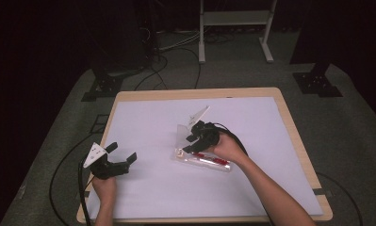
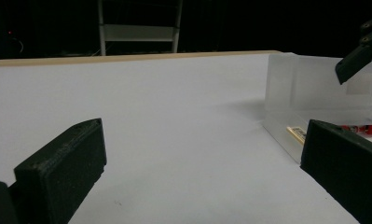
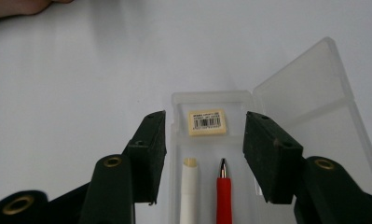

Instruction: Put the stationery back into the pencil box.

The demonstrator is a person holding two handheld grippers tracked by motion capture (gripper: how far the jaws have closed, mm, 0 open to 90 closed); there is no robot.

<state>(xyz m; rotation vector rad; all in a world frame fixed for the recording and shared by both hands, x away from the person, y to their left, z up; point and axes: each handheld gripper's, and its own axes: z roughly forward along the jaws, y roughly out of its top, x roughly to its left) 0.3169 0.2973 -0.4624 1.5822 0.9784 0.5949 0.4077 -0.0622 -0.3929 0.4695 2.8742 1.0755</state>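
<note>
The right gripper (image 3: 204, 154) hangs over an open clear plastic case (image 3: 211, 100), jaws spread and gripping nothing. Below and between them lie a red pen (image 3: 223, 196) and a white pen (image 3: 189, 193), with an eraser (image 3: 207, 122) just beyond (barcode label up). The lid (image 3: 314, 98) stands raised to the gripper's right, presumably propped for loading. The left gripper (image 1: 121, 159), also spread and empty, sits well apart from the case, apparently on standby.
</note>
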